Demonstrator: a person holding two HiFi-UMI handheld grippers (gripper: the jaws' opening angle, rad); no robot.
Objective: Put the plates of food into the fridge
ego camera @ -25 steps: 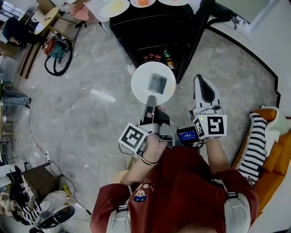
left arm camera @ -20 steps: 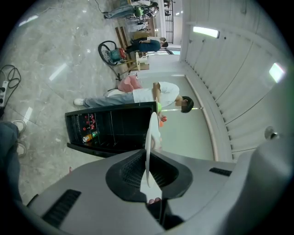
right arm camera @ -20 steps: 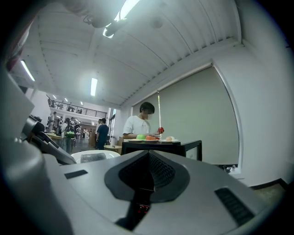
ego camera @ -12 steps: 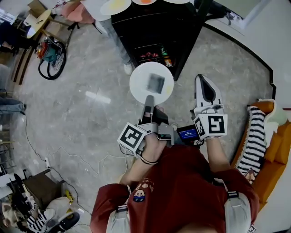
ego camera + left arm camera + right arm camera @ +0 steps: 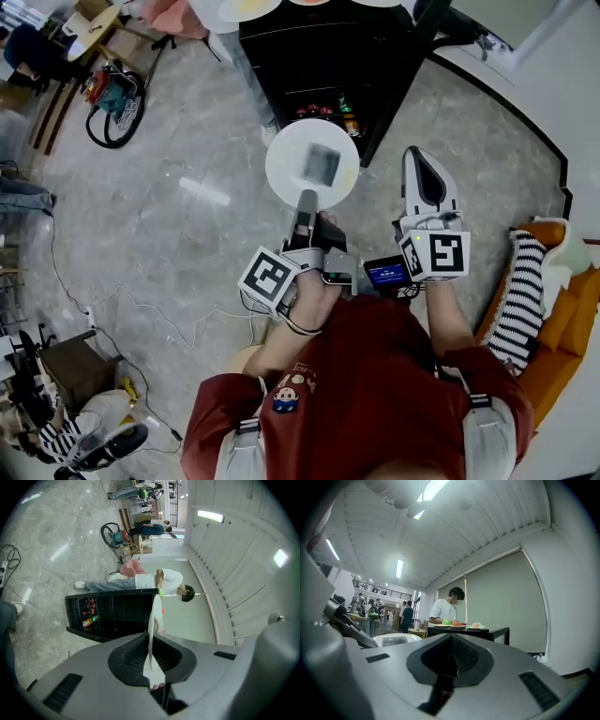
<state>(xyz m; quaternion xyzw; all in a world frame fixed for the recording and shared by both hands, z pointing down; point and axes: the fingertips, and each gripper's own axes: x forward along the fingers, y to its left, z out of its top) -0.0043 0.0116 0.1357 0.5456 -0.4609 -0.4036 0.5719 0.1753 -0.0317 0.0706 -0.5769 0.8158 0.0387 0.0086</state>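
The grey stone floor (image 5: 159, 197) filled most of the head view. The black fridge (image 5: 319, 66) stood open at the far side, with cans and bottles (image 5: 323, 111) on a lower shelf. Three plates of food (image 5: 457, 624) sat along the fridge's top. A white plate (image 5: 312, 164) hung level above the floor, just before the open front of the fridge. Its near rim was clamped between the jaws of the left gripper (image 5: 307, 199). A grey square item (image 5: 323, 162), blurred, lay at the plate's middle. The right gripper (image 5: 422, 169), just right of the plate, was closed with nothing between its jaws.
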